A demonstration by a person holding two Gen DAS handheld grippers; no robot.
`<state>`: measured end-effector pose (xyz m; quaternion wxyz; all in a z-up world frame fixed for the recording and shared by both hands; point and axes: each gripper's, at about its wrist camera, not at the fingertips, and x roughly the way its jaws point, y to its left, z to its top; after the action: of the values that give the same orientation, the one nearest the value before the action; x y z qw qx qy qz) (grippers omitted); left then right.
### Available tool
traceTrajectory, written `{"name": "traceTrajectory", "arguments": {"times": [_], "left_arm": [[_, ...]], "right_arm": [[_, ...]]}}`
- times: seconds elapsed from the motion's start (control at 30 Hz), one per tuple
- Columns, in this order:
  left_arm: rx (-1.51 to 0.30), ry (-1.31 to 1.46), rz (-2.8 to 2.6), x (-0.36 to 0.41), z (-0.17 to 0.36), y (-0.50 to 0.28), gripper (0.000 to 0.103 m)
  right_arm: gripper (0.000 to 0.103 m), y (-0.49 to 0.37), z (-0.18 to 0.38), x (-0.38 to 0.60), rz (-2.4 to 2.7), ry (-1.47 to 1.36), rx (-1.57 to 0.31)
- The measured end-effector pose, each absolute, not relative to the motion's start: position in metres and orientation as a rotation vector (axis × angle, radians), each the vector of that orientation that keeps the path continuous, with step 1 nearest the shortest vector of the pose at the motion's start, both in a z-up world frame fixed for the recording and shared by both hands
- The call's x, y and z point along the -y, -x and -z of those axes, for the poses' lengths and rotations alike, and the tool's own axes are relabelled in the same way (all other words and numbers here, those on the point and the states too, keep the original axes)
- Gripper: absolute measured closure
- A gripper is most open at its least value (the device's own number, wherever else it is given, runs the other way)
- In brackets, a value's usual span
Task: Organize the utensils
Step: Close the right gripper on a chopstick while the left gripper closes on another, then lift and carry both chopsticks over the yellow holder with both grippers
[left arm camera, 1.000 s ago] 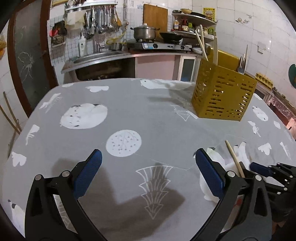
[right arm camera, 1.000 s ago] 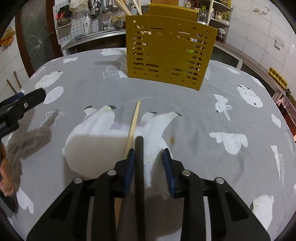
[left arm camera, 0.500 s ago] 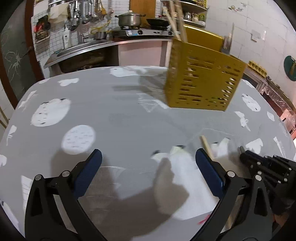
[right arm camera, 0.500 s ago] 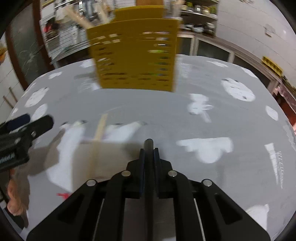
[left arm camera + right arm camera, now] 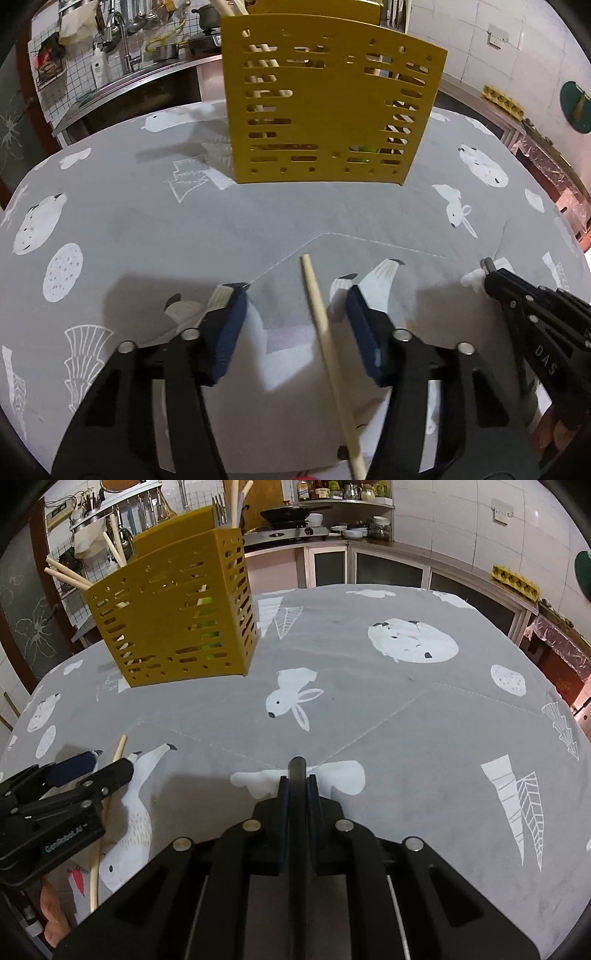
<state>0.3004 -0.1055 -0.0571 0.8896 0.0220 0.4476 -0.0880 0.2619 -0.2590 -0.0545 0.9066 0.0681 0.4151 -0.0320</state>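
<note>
A yellow slotted utensil holder (image 5: 328, 107) stands at the far side of the table and holds several wooden sticks and metal utensils; it also shows in the right wrist view (image 5: 173, 616). A wooden stick (image 5: 328, 350) lies on the grey cloth. My left gripper (image 5: 295, 314) is open, its blue pads on either side of the stick. My right gripper (image 5: 297, 779) is shut on a dark handle (image 5: 297, 775) that pokes out past its tips. It shows at the right in the left wrist view (image 5: 491, 269).
The table is covered by a grey cloth (image 5: 406, 709) with white animal and leaf prints. Behind it are a sink counter (image 5: 122, 81), a stove with a pan (image 5: 288, 520) and cabinets (image 5: 388, 568).
My left gripper has moved right and forward to straddle the wooden stick, with its jaws narrower. My right gripper has closed on the dark handle and swung right, away from the stick.
</note>
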Motion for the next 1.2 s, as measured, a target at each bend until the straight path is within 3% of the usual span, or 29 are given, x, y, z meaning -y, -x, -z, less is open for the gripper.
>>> {"name": "traceTrajectory", "arguments": {"times": [0.1,0.27,0.4,0.83,1.2], "left_arm": [[-0.944,-0.007,0.178,0.106,0.057,-0.305,0.066],[-0.924,-0.001,0.171,0.109,0.058,-0.307,0.074],[-0.932,0.024,0.195,0.104,0.057,-0.310,0.093],[-0.887,0.056,0.259,0.095,0.050,-0.305,0.096],[-0.685,-0.024,0.221,0.088,0.012,-0.280,0.097]], "right_arm": [[0.094,-0.261,0.055,0.261,0.063,-0.169,-0.850],[0.094,-0.261,0.054,0.264,0.057,-0.190,-0.839],[0.094,-0.261,0.054,0.263,0.061,-0.186,-0.833],[0.094,-0.251,0.046,0.266,0.043,-0.227,-0.777],[0.094,-0.235,0.027,0.268,0.046,-0.240,-0.644]]}}
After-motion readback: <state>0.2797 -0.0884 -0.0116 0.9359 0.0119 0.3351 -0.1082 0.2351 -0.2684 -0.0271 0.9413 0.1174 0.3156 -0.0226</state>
